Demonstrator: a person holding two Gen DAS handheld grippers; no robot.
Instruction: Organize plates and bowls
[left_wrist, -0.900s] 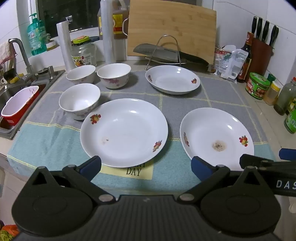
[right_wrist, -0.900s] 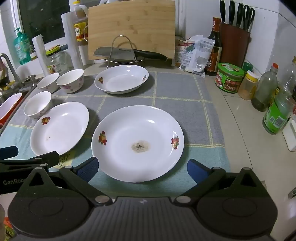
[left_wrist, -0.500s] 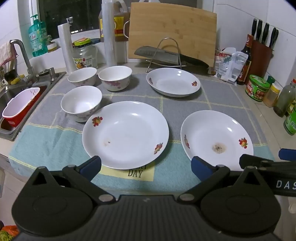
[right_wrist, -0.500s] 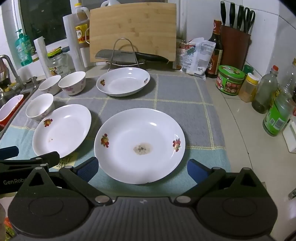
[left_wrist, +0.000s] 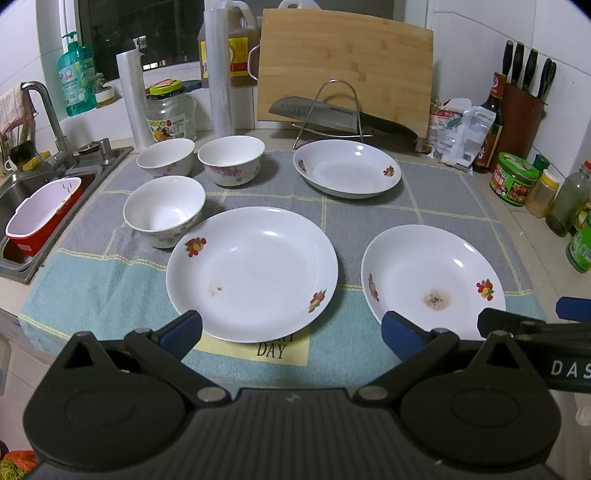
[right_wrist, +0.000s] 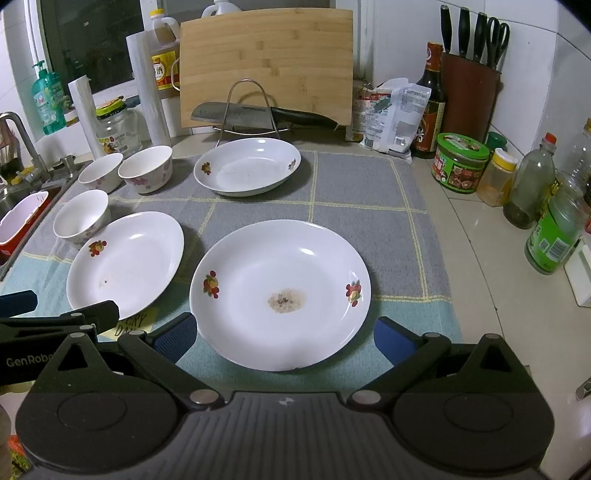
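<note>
Left wrist view: three plates (left_wrist: 252, 273) and three bowls (left_wrist: 164, 208) on the mat (left_wrist: 92, 280); both grippers' jaws apart, empty.

Bare cloth (right_wrist: 362, 192) lies open at far right of the table; bottles (right_wrist: 532, 192) crowd its right edge, three bowls (left_wrist: 164, 206) block the far left.

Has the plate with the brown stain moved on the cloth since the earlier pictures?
No. The stained plate sits as before on the checked cloth, its far rim just short of the same yellow line.
</note>
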